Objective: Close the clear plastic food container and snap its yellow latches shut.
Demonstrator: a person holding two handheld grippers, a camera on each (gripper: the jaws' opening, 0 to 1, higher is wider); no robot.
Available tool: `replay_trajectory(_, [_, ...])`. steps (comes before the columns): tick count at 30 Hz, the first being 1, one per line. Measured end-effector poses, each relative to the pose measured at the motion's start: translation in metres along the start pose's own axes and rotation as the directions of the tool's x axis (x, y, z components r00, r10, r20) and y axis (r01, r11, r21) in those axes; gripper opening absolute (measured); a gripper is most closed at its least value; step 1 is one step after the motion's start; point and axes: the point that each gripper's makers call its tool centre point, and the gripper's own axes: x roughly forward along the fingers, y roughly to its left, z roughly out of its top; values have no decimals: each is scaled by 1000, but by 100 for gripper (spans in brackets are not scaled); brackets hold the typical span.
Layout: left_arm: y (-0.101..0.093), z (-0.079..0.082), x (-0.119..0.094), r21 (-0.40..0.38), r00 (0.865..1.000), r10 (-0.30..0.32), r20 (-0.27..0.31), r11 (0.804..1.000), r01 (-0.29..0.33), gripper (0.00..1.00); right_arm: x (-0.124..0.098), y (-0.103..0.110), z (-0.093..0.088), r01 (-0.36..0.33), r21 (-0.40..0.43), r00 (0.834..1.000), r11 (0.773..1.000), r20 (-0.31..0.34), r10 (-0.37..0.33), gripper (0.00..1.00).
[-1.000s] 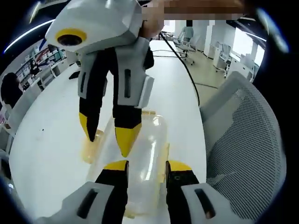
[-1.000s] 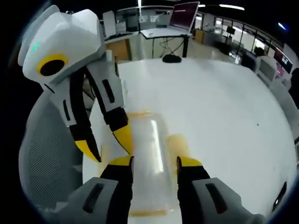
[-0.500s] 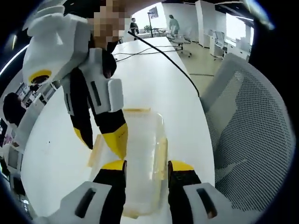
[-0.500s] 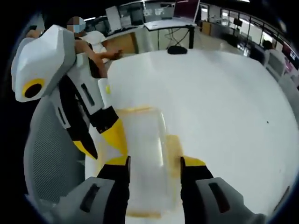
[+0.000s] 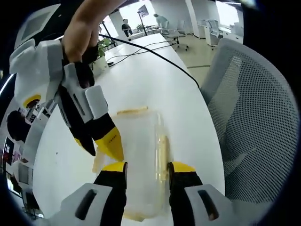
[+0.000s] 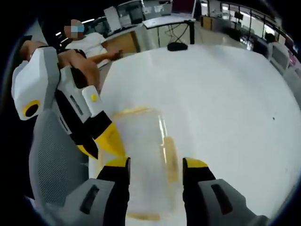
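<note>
The clear plastic container [image 5: 138, 160] is lying on the white tabletop [image 5: 155, 80], close to the edge where a grey mesh chair [image 5: 254, 117] is standing. Its lid is lying flat on it, and a yellow latch [image 5: 163, 157] is running along one long side. The left gripper [image 5: 147, 168] is hovering over the near part of the container with its jaws apart, one on each side of the lid, and they are not pressing on it. In the left gripper view, the right gripper [image 5: 104, 143] is coming in from the other side, held by a hand [image 5: 87, 28], with its yellow tips at the far long edge of the container. In the right gripper view, the right gripper [image 6: 155, 165] is also standing spread over the container [image 6: 143, 160], and the left gripper [image 6: 101, 141] is reaching in beside the chair [image 6: 56, 165]. I cannot read any writing or label on the container.
</note>
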Motion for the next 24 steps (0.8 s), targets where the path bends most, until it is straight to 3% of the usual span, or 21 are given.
replay_trajectory(11, [1,0,1,10,1000,3,3,1000,-3,30,3,0,-3,-59,62,998,996,-19,61,38])
replay_trajectory(24, [1,1,1,-12,1000,-6,12,1000,6,29,4,2,-4,-97,67,994,993,-38,100,39])
